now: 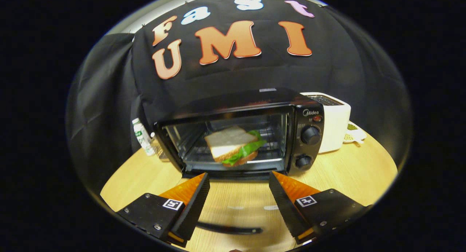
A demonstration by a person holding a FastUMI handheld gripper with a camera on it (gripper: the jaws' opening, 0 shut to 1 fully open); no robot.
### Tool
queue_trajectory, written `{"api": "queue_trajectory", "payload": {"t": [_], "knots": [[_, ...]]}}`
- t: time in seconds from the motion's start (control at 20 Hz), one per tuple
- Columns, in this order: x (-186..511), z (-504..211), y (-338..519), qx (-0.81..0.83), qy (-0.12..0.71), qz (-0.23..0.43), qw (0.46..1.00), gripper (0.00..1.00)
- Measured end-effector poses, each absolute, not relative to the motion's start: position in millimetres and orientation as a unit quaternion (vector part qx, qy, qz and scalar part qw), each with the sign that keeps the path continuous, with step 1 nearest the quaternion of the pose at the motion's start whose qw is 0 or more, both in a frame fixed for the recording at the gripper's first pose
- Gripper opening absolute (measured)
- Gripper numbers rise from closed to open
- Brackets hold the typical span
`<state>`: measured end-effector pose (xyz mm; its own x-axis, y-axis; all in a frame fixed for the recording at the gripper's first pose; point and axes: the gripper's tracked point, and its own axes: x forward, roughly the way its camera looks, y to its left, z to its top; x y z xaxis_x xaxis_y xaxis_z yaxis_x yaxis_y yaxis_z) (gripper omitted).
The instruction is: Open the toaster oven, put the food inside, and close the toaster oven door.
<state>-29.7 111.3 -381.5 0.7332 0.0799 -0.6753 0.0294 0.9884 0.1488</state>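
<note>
The black toaster oven stands on the wooden table, and its cavity is open. Its glass door is folded down flat toward me, with the black door handle lying low between my fingers. A sandwich of white bread with green lettuce rests on the rack inside. My gripper is open just in front of the oven's mouth, above the lowered door. Nothing is between the orange-and-black fingers.
A white toaster stands right beside the oven, with a small dish behind it. A white bottle with a green label stands at the oven's left rear. Two control knobs sit on the oven's right panel.
</note>
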Motion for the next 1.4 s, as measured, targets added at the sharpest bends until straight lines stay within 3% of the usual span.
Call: {"api": "queue_trajectory", "payload": {"t": [0.7, 1.4], "knots": [[-143, -414, 123, 0.033, 0.448, 0.085, 0.889, 0.97], [-113, -453, 131, -0.017, 0.477, 0.062, 0.877, 0.96]]}}
